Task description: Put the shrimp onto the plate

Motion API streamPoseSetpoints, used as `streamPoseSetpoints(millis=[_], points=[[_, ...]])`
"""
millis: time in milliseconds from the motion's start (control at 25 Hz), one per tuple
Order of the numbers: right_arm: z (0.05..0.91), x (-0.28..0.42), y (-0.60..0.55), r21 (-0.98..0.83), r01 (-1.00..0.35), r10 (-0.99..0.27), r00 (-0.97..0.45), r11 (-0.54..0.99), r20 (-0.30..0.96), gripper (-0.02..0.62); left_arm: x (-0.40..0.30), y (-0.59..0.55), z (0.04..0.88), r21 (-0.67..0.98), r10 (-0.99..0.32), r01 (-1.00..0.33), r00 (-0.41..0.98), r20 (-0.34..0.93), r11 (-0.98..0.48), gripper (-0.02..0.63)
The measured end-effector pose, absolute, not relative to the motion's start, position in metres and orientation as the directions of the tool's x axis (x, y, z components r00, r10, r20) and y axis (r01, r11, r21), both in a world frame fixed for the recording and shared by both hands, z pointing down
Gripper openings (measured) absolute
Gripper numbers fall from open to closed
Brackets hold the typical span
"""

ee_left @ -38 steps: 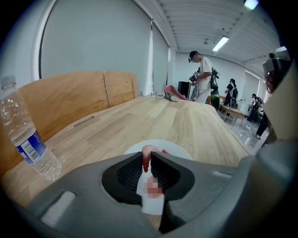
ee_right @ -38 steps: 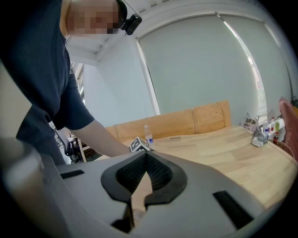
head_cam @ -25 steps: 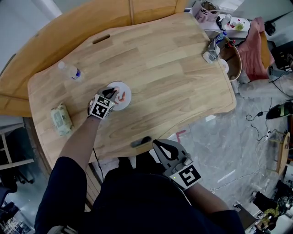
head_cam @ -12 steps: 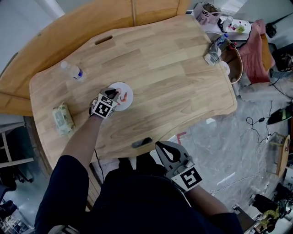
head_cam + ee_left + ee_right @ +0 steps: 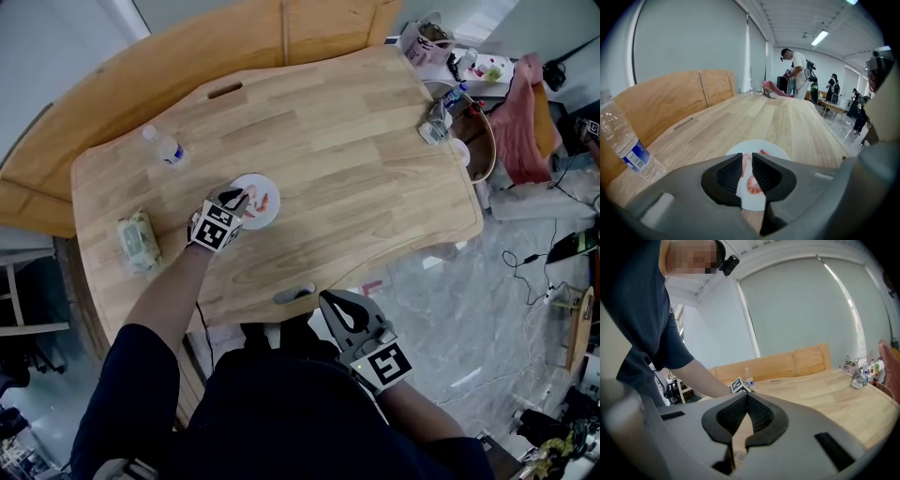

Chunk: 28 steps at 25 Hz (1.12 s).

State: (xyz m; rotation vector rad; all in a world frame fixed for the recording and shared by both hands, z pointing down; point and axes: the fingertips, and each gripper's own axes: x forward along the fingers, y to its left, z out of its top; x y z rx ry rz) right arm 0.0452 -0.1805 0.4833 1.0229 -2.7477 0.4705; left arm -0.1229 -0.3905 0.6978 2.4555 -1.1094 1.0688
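Task state: the shrimp (image 5: 265,200) lies on the plate (image 5: 258,183); by my judgement the placing is done.
Plate: on the table (image 5: 356,159), toward its 9 o'clock side in the head view.
Left gripper (image 5: 746,157): jaws a narrow gap apart and holding nothing; tips over the plate's 9 o'clock edge, the shrimp just beyond them.
Right gripper (image 5: 746,398): jaws closed tip to tip, empty, held off the table's 6 o'clock edge near the body.
Around: a bottle (image 5: 164,147) at 10 o'clock from the plate, a wipes pack (image 5: 138,242) at 8 o'clock.
Risk 1: if the left gripper leaves low, a jaw may catch the rim and push or tip the plate.
Risk 2: a jaw brushing the shrimp may drag it off the plate.
Risk 3: a wide swing toward 10 o'clock may knock the bottle over.
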Motion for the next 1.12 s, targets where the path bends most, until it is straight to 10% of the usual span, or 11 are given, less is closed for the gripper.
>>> streamPoseSetpoints(millis=[1120], points=[[0.431,-0.019,-0.154,-0.162,-0.702,-0.668,-0.710,0.693,0.223,0.011,-0.075,-0.178,0.425,0.094,-0.639,-0.682,0.717,0.276,-0.725,0.014]])
